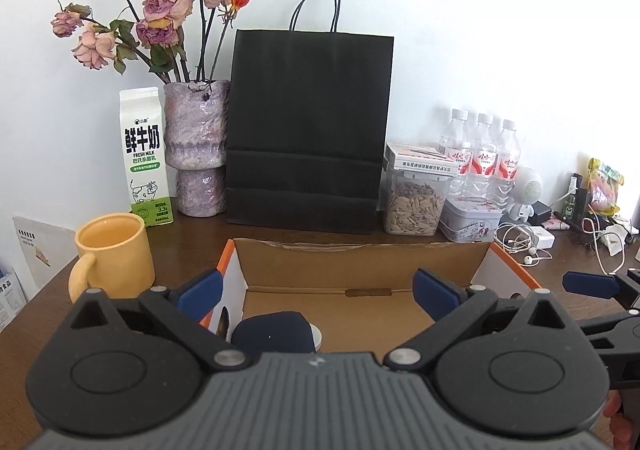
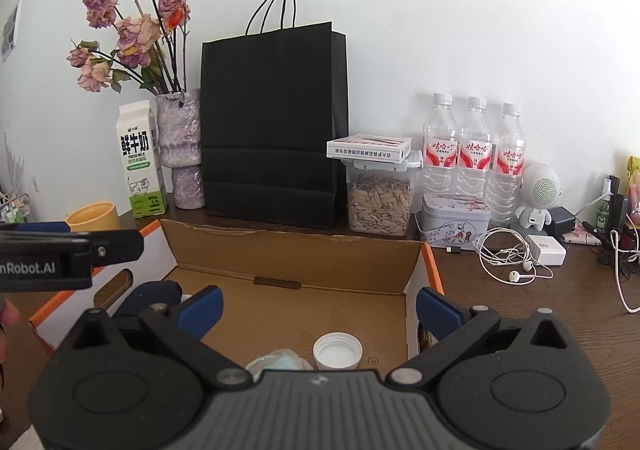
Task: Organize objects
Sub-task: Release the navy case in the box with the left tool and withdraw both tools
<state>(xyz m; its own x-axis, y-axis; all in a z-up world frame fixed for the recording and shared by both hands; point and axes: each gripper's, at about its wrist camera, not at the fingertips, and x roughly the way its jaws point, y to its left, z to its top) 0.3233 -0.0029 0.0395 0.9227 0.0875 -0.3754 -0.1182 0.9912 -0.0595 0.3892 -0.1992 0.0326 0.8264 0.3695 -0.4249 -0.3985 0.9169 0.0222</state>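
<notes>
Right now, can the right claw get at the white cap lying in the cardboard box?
Probably yes. The right claw is open and empty, the white cap lies just ahead and below on the floor of the cardboard box, whose top is open. Only a crumpled wrapper lies beside it.

An open brown cardboard box with orange edges (image 2: 296, 250) is sitting on the dark wooden table; a white plastic screw cap (image 2: 337, 350), open side up, is lying inside beside a dark navy rounded case (image 1: 273, 333)
</notes>
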